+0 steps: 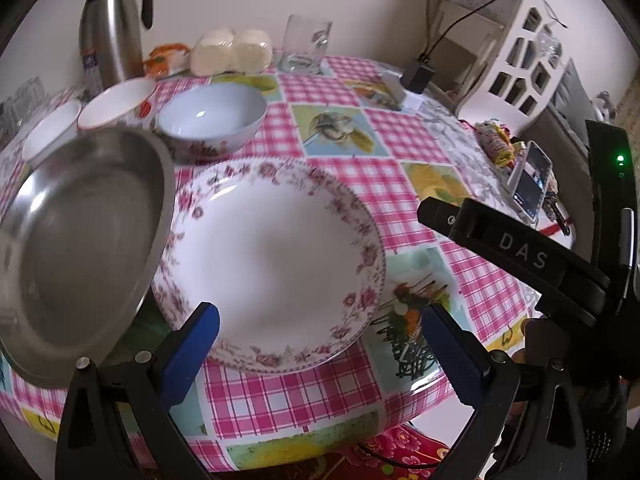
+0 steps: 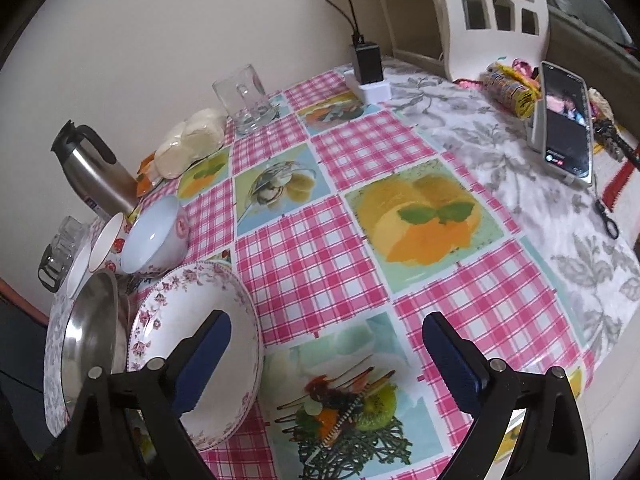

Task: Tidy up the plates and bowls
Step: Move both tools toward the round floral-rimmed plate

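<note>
A white plate with a pink floral rim [image 1: 276, 264] lies flat on the checked tablecloth, just beyond my left gripper [image 1: 320, 328], which is open and empty. A steel plate [image 1: 80, 240] sits to its left, its rim overlapping the floral plate's edge. Behind them stand a pale blue bowl [image 1: 212, 116], a white bowl [image 1: 116, 108] and a small white bowl [image 1: 52, 130]. My right gripper [image 2: 326, 344] is open and empty over the cloth, right of the floral plate [image 2: 200, 340]; its left finger overlaps the plate's rim in that view. The steel plate [image 2: 92, 328] and the blue bowl [image 2: 156, 236] lie further left.
A steel thermos [image 1: 112, 24], wrapped buns [image 1: 232, 52] and a glass mug [image 1: 306, 44] line the wall. A phone on a stand [image 2: 564, 128], snack packets [image 2: 508, 84] and a charger [image 2: 366, 64] sit at the right. A white shelf [image 1: 500, 40] stands behind. The table's front edge [image 1: 320, 432] is close.
</note>
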### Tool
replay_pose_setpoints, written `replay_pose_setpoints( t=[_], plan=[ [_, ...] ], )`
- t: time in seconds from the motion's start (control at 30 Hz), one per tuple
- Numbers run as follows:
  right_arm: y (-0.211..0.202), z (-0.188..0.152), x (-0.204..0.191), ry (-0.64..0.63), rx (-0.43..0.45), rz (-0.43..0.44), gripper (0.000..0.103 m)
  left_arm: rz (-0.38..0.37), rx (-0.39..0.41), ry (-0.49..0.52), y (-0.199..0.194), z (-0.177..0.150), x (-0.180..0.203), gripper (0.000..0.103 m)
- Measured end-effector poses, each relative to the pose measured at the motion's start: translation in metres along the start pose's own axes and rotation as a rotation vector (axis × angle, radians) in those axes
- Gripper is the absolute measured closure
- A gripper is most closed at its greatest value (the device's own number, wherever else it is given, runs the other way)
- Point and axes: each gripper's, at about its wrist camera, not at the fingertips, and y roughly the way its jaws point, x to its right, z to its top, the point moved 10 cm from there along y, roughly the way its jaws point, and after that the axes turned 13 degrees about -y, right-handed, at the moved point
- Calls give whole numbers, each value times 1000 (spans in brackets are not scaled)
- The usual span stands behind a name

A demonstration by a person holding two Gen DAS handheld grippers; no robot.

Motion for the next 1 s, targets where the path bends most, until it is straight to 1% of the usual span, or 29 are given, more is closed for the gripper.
replay_pose_setpoints(
  t=[0.1,0.17,0.27,0.33,0.53,0.77,0.87,1.0],
  plan=[
    [6,-3,-5,2,-14,22,6,26,-2,-36,1,1,-10,2],
    [11,-5,-10,3,-24,39,8,45,0,-71,1,1,-19,2],
    [17,-8,-18,-14,-40,50,11,46,-11,-140,3,2,-29,3],
    [20,-10,-23,-27,-51,54,13,58,-7,-169,2,3,-36,3],
    [29,-15,-34,-45,-75,72,14,75,-5,-211,1,2,-46,4],
    [40,-23,-49,-65,-109,102,18,97,-36,-281,5,-2,-62,7],
    [45,-25,-51,-65,-122,108,20,110,-41,-296,6,-4,-66,7],
    [50,-30,-55,-65,-137,125,29,112,-56,-328,8,-7,-72,7]
  ],
)
